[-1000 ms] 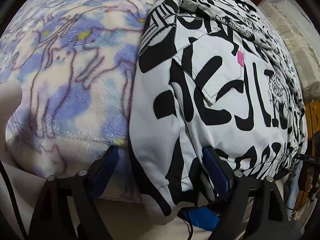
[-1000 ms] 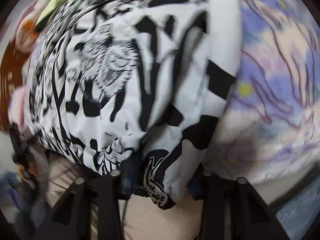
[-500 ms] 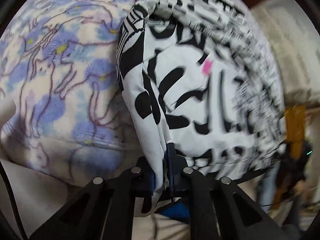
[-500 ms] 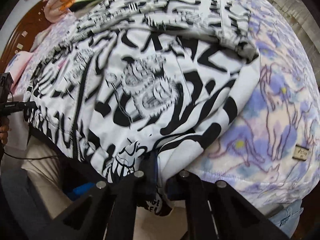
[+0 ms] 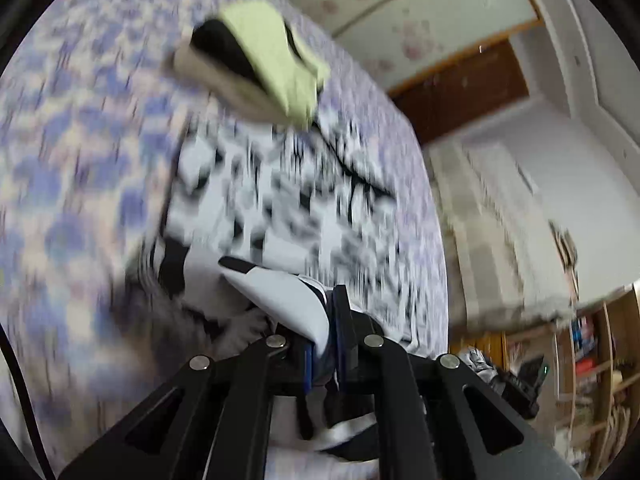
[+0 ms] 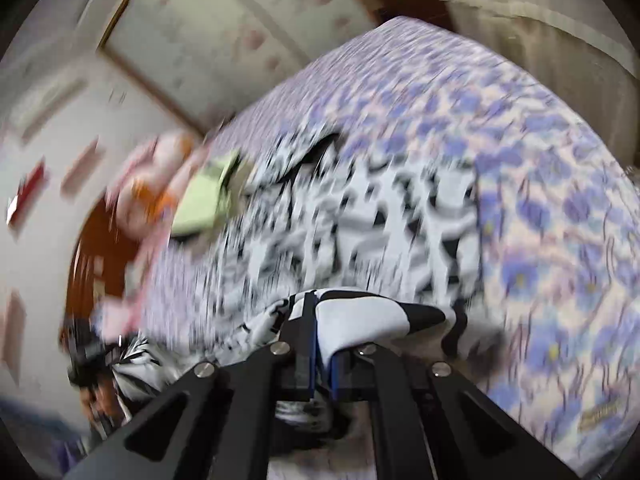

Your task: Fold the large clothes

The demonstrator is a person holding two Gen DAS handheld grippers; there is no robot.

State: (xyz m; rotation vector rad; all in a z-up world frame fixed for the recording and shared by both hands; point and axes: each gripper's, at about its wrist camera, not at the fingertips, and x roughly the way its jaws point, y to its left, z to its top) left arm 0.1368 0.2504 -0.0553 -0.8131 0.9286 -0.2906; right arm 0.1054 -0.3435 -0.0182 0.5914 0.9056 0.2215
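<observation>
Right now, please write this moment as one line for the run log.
left hand-held gripper: shut on garment hem | right hand-held gripper: shut on garment hem | garment: on bed blanket

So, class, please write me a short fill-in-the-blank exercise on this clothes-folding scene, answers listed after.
1. Each claw, left claw and right claw, is shut on the hem of the black-and-white ____.
2. The garment lies on a blanket printed in ____ and cream.
3. A folded pale ____ cloth sits beyond the garment.

Missing words: garment; blue; green
</observation>
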